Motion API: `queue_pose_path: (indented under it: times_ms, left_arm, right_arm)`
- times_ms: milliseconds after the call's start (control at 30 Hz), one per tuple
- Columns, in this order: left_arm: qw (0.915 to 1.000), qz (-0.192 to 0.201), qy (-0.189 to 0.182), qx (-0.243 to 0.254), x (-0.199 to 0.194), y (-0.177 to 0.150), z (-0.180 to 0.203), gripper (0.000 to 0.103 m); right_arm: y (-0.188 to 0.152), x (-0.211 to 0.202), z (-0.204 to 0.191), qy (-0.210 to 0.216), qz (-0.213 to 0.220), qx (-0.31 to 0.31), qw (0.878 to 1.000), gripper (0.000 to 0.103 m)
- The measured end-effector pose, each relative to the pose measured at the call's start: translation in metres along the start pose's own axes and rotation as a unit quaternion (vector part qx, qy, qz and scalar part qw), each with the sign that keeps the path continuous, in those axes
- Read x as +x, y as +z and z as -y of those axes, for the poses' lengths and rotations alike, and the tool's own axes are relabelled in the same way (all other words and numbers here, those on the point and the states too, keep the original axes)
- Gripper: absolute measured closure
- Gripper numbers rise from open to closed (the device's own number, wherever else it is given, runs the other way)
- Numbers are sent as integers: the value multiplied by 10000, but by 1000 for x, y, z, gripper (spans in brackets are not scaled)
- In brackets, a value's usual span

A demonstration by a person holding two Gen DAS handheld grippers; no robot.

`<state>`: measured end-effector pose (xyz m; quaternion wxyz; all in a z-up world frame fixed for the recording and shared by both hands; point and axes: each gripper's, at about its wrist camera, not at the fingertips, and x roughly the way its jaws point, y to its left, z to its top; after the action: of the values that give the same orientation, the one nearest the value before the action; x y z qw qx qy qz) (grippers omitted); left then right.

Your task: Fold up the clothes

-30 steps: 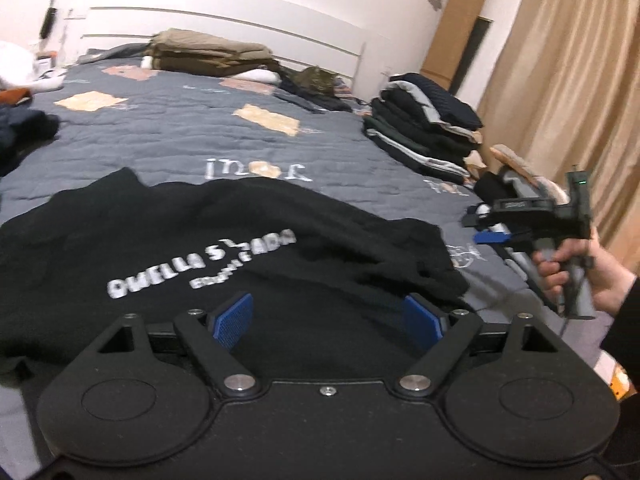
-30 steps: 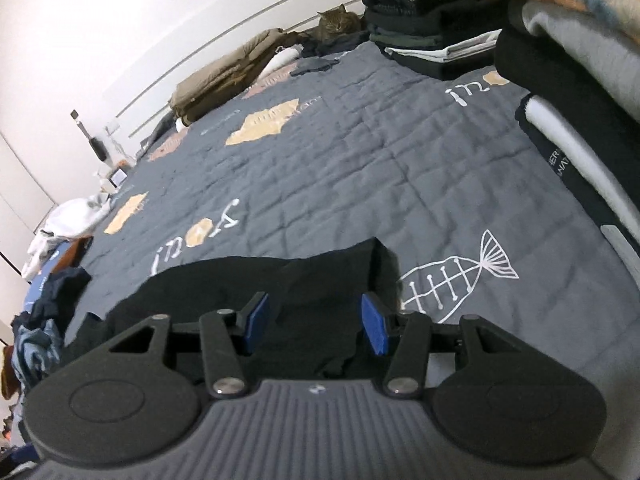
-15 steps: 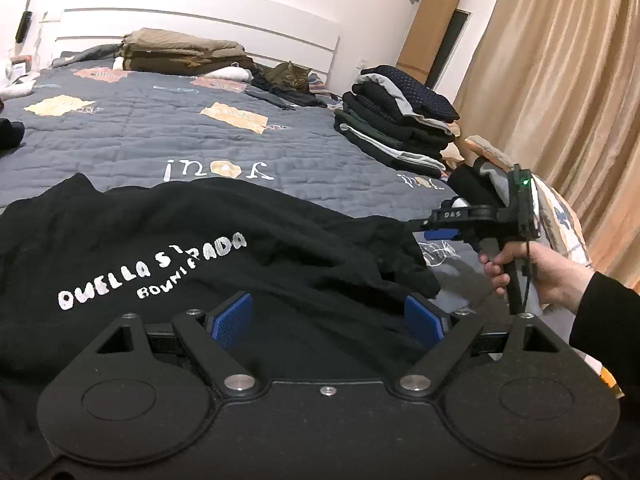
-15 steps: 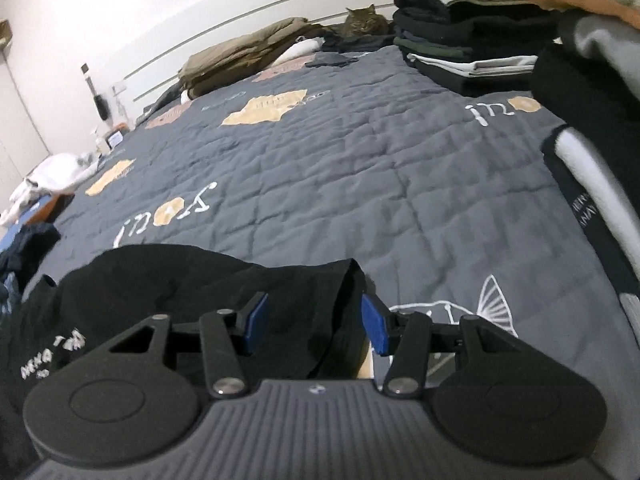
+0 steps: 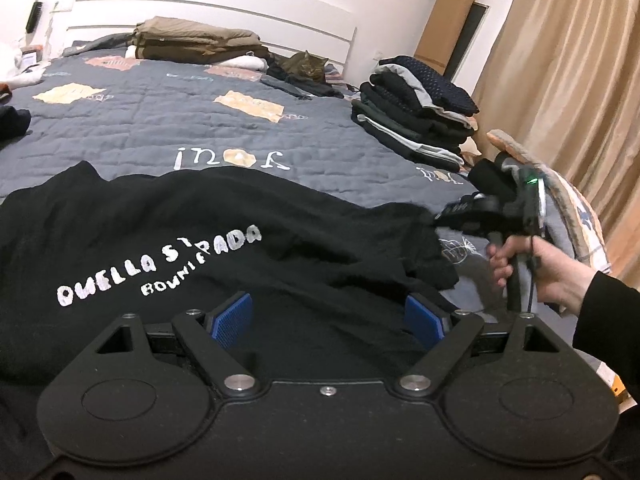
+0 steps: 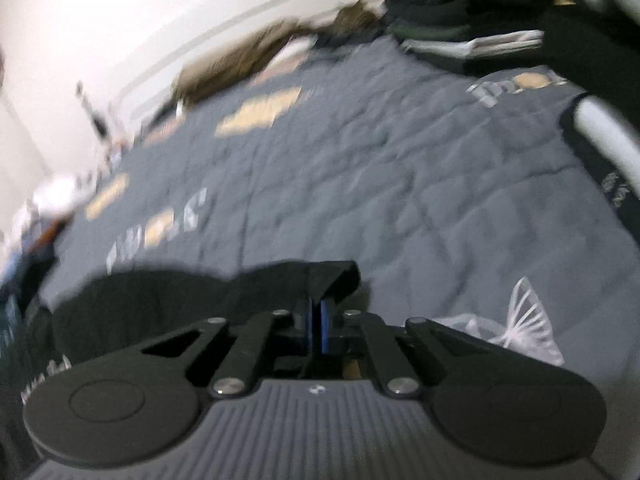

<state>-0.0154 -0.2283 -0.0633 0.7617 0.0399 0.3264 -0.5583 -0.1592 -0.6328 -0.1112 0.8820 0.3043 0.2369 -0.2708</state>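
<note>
- A black shirt (image 5: 248, 240) lies spread on the grey quilt (image 5: 152, 128) of the bed, its white lettering facing up.
- The left tongs (image 5: 326, 318) hover over the near part of the shirt, released: the two blue pads (image 5: 232, 316) stand wide apart with only black cloth showing between them, and they grip nothing.
- The right tongs (image 6: 315, 326) are clenched on the shirt's right edge; in the right wrist view the blue pads sit pressed together with a fold of black cloth (image 6: 328, 276) rising between and just ahead of them.
- From the left wrist view, the right tongs (image 5: 442, 220) meet the shirt at its far right corner, where the cloth bunches into folds.
- A hand (image 5: 548, 268) with a dark sleeve (image 5: 608, 320) wraps the handle of that tool, and a small green light (image 5: 531, 180) glows on its top.
- The right wrist view is blurred, so fine detail of the grip cannot be told.
- A stack of folded dark clothes (image 5: 416, 116) sits on the right side of the bed, well apart from the shirt.
- A folded tan pile (image 5: 192, 42) rests near the white headboard (image 5: 216, 10).
- A tabby cat (image 5: 306, 66) lies near the headboard, between the tan pile and the dark stack.
- A white fish drawing (image 6: 520, 324) on the quilt shows just beside the right tongs.
- Beige curtains (image 5: 568, 80) hang at the right.
</note>
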Motion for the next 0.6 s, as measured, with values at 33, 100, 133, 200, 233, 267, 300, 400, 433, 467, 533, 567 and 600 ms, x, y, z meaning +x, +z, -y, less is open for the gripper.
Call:
queue_pose_path:
  times_ms: [33,100,133,200,233,267,300,400,433,467,533,567,600]
  left_arm:
    - [10000,5,10,-14,1,0,-1,20]
    - [10000,15,31,-41,2,1,-2,20]
    - [10000,19,42,-55,2,1,-2,20]
    - [10000,25,36,-63,3,1,-2,20]
    - [10000,27,33,-67,3,1,-2,20]
    - [10000,14,30,-58,3,1,-2,20]
    - [10000,-6,32,-39,4,0,-2,20]
    - [10000,-41,37,14,5,-1,-1,20]
    - [10000,-39,40,10,4,-1,-1,20]
    - [10000,-36,42,6,4,0,-1,20]
    - [10000,-17,19,-1,2,0,0,20]
    - [10000,-8,8,-4,1,0,0,20]
    - [10000,2,-4,-8,0,0,0,20]
  right_arm:
    - [5,-6,4,0,189,121,9997,100]
    - [13,-16,11,-70,536,242,9982,100]
    - [17,-21,14,-133,718,289,9969,100]
    - [21,-25,17,-267,1016,298,9940,100]
    - [21,-25,16,-352,1110,193,9930,99]
    - [20,-22,14,-453,1169,89,9921,99]
    - [17,-19,13,-569,1171,6,9915,96]
    - [16,-5,16,-585,603,-97,9964,92]
    - [18,-7,18,-558,479,10,9973,87]
    - [20,-8,20,-530,355,118,9979,84]
    - [25,-17,24,-418,194,355,9983,69]
    - [26,-23,24,-327,175,479,9982,68]
    - [28,-31,23,-235,144,598,9978,66]
